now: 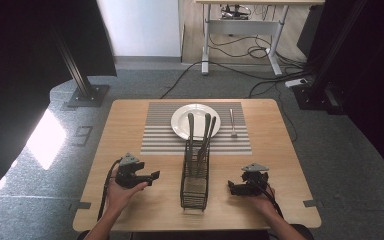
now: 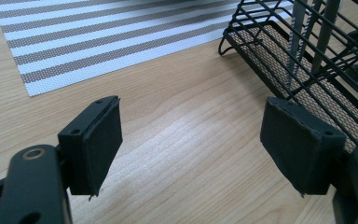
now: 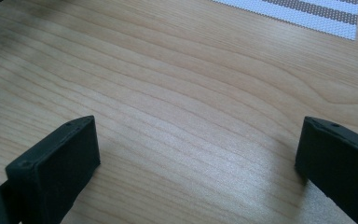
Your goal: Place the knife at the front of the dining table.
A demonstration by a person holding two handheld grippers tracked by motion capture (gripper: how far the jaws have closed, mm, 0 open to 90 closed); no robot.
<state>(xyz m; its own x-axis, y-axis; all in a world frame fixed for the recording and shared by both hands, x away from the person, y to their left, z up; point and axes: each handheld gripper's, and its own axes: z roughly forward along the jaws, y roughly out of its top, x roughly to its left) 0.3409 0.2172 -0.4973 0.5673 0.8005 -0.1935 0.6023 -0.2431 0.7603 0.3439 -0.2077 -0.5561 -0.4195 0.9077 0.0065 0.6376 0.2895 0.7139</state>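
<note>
Two black grippers low in the high view, flanking a wire basket (image 1: 195,185) at centre-bottom of the pale wood-grain bench (image 1: 130,200). Left gripper (image 1: 155,175) at lower left, jaws spread wide and aimed toward the basket; in its own view (image 2: 200,140) two blocky matte pads far apart with bare wood between them. Right gripper (image 1: 231,187) at lower right, likewise spread; in its own view (image 3: 198,163) both pads cut off by the bottom and right edges, hovering close over the grain.

Basket tall, narrow, rectangular, of thin dark wire with a fine mesh floor; cut off at the upper right of the left gripper view (image 2: 307,60), just beyond the right-hand pad. Three slim grey-green utensil handles (image 1: 190,127) standing inside and leaning slightly, working ends hidden behind the wires, kinds impossible to tell.

Behind the basket, a round white glossy plate (image 1: 180,122), its near rim partly covered by the handles. Under it a woven placemat (image 1: 160,135) in grey and white stripes, coarse weave plain at the upper left of the left gripper view (image 2: 98,37) and at the top right corner of the right gripper view (image 3: 317,14). To the right of the plate, on the mat, a small metal utensil (image 1: 233,122), too small to identify for certain.
</note>
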